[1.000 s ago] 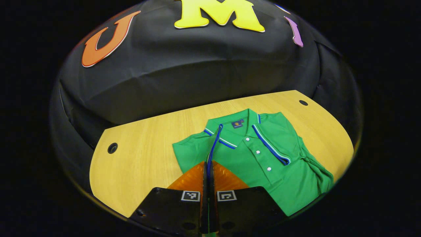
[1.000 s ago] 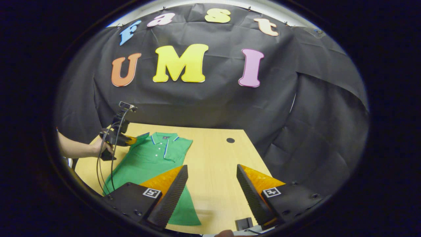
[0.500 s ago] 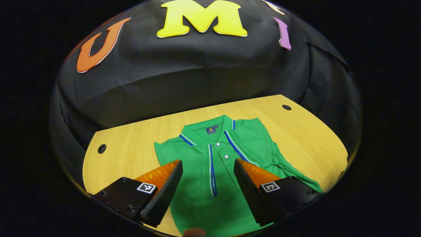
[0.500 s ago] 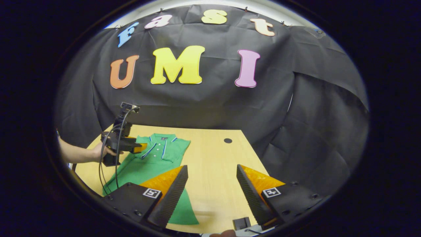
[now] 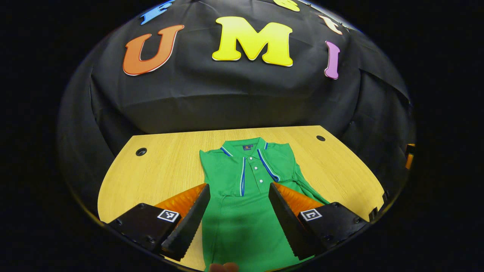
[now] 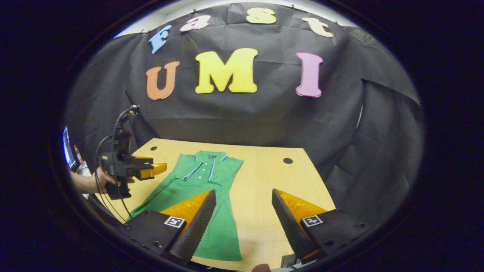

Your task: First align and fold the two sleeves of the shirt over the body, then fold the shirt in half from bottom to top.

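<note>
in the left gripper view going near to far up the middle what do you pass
Left gripper, open → green shirt's body → button placket → collar → bare wooden table → black cloth wall.

Green shirt (image 6: 196, 196) lies on wooden table (image 6: 261, 196); right claw (image 6: 242, 223) gapes, empty.

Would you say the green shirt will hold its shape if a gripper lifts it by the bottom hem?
Probably not: the green shirt lies flat and limp on the table, so it should drape and sag. Its folded-in sleeves might slip open. It looks light.
</note>
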`<action>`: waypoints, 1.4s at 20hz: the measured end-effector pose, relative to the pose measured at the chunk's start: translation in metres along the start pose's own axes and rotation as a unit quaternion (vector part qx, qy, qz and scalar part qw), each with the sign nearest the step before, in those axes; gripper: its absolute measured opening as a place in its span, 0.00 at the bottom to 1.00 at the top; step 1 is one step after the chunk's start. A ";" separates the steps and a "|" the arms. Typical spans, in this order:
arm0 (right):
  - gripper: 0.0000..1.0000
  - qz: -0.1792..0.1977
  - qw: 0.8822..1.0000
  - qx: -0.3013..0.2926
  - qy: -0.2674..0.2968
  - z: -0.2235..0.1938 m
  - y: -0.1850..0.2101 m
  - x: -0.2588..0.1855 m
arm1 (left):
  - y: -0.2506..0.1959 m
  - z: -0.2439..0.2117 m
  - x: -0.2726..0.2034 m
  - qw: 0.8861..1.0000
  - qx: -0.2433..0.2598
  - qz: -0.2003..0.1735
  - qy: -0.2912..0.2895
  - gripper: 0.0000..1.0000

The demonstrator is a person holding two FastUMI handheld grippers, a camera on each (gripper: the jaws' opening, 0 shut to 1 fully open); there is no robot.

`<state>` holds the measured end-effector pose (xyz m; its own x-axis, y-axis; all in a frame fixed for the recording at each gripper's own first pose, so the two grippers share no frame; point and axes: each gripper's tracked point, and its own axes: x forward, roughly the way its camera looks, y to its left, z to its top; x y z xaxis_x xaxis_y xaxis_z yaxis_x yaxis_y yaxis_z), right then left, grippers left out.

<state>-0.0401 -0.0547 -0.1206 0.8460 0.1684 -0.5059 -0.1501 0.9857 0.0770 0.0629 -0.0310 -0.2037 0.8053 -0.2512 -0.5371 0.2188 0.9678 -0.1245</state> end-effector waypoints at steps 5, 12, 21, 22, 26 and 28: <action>0.94 0.048 0.997 -0.039 0.036 -0.032 0.018 0.009 | 0.024 -0.051 -0.069 0.999 0.002 0.020 0.025 1.00; 0.96 0.081 0.984 -0.091 0.129 -0.114 0.023 -0.006 | 0.023 -0.154 -0.146 0.992 -0.018 0.034 0.117 1.00; 0.96 0.082 0.957 -0.129 0.247 -0.230 0.008 -0.007 | 0.016 -0.239 -0.154 0.982 -0.004 0.018 0.187 1.00; 0.94 0.083 0.955 -0.124 0.256 -0.239 0.010 -0.005 | 0.017 -0.245 -0.153 0.981 -0.004 0.018 0.194 1.00; 0.96 0.088 0.950 -0.110 0.278 -0.254 0.015 0.005 | 0.021 -0.262 -0.148 0.975 -0.008 0.016 0.220 1.00; 0.94 0.094 0.949 -0.117 0.278 -0.256 0.020 0.011 | 0.023 -0.269 -0.149 0.972 -0.007 0.019 0.234 1.00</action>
<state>-0.1644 -0.0356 -0.3447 0.4022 0.2447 -0.8822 -0.4353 0.8989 0.0509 -0.2005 0.0333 -0.3512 0.4736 -0.1840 -0.8613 0.1837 0.9771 -0.1078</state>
